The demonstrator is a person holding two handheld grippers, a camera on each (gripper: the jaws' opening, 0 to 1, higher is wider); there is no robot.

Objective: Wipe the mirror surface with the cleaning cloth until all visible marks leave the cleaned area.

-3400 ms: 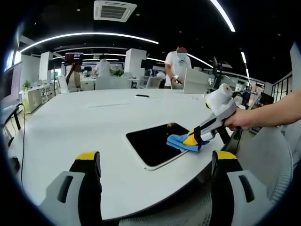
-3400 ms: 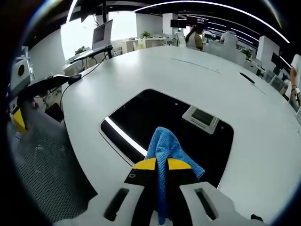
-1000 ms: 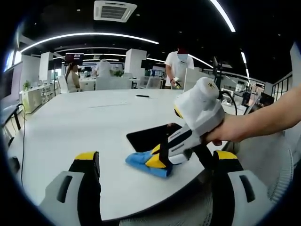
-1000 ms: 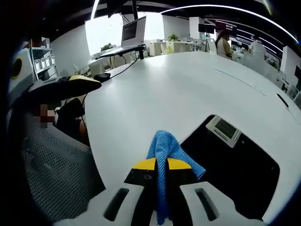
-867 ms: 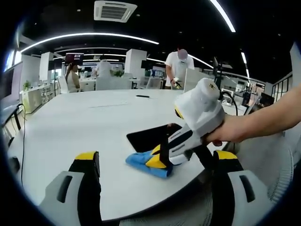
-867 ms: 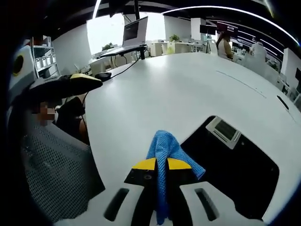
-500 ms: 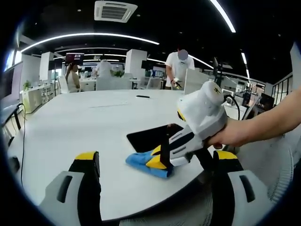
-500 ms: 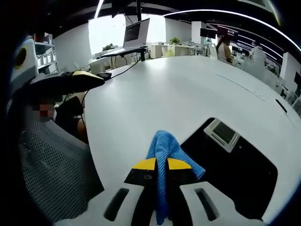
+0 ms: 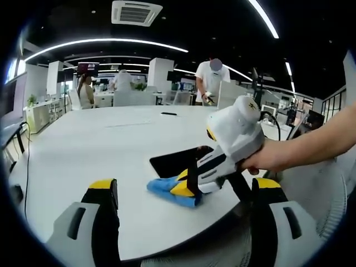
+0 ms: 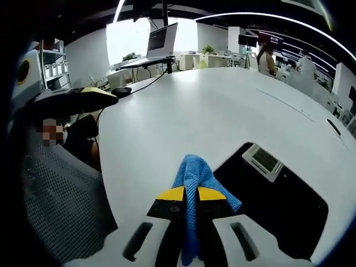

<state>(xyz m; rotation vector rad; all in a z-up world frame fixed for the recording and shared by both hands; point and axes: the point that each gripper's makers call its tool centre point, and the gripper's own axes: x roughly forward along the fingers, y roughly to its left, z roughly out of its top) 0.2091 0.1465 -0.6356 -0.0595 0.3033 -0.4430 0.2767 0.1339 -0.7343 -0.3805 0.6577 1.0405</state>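
One mirror (image 9: 177,160) lies on one tabletop (image 9: 89,144), with one blue cloth (image 9: 167,191). Two tools: the left tool (image 9: 183,192) and the right tool (image 10: 191,193). One black pen (image 9: 168,113). One hand (image 9: 261,162). One person (image 9: 210,78) stands.

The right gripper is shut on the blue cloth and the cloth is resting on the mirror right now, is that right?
Not quite. The right gripper is shut on the blue cloth, but the cloth rests on the white table beside the mirror, not on it. The left gripper view shows the cloth just off the mirror's near edge.
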